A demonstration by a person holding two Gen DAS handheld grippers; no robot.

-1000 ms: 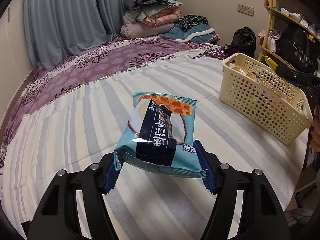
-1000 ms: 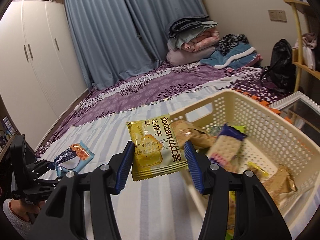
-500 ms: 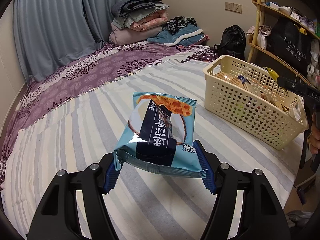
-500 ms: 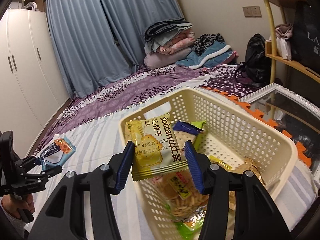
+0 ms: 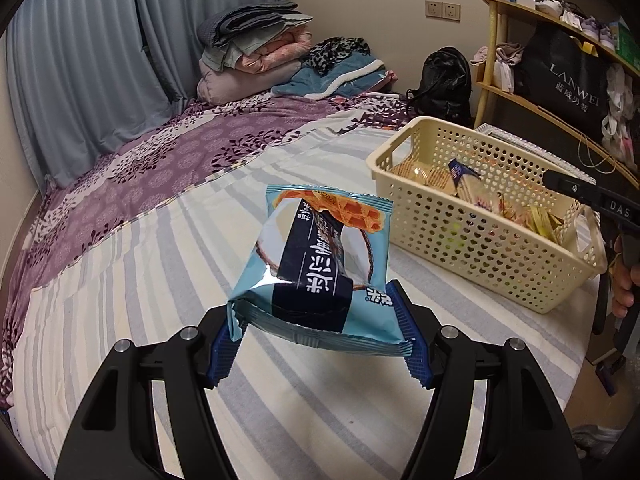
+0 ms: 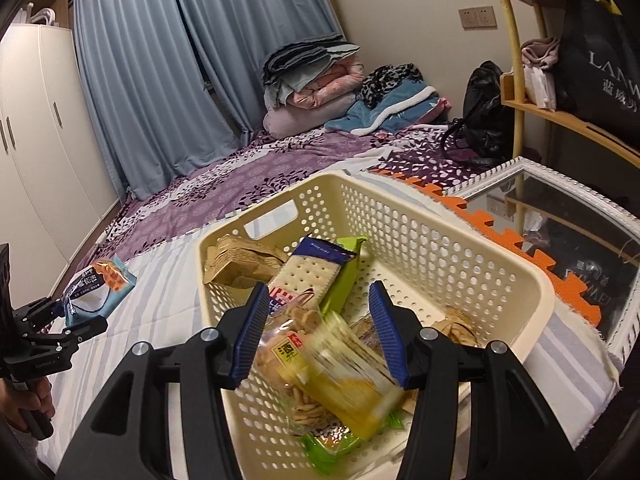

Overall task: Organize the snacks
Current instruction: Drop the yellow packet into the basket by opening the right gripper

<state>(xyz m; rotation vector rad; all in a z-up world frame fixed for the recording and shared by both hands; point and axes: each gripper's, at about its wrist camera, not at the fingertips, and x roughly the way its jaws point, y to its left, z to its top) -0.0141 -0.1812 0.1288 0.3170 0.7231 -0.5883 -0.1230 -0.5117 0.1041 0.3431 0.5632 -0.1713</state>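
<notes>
My left gripper [image 5: 318, 350] is shut on a light-blue waffle snack packet [image 5: 320, 264] and holds it above the striped bedsheet, left of the cream perforated basket [image 5: 472, 236]. My right gripper [image 6: 320, 336] is open over the basket [image 6: 440, 240]. A yellow snack packet [image 6: 348, 376], motion-blurred, drops from between its fingers onto several packets in the basket. A blue cracker packet [image 6: 308, 272] lies there too. The left gripper with the blue packet [image 6: 98, 290] shows at the far left of the right wrist view.
The bed carries a striped sheet [image 5: 160, 280] and a purple floral cover [image 5: 180, 152]. Folded bedding [image 5: 252, 52] is stacked at the far end. A wooden shelf [image 5: 540, 92] stands on the right. A framed mirror [image 6: 560, 232] lies beside the basket.
My right gripper moved over the basket, opened and let go of the yellow packet, which is falling in. My left gripper carried the blue packet closer to the basket.
</notes>
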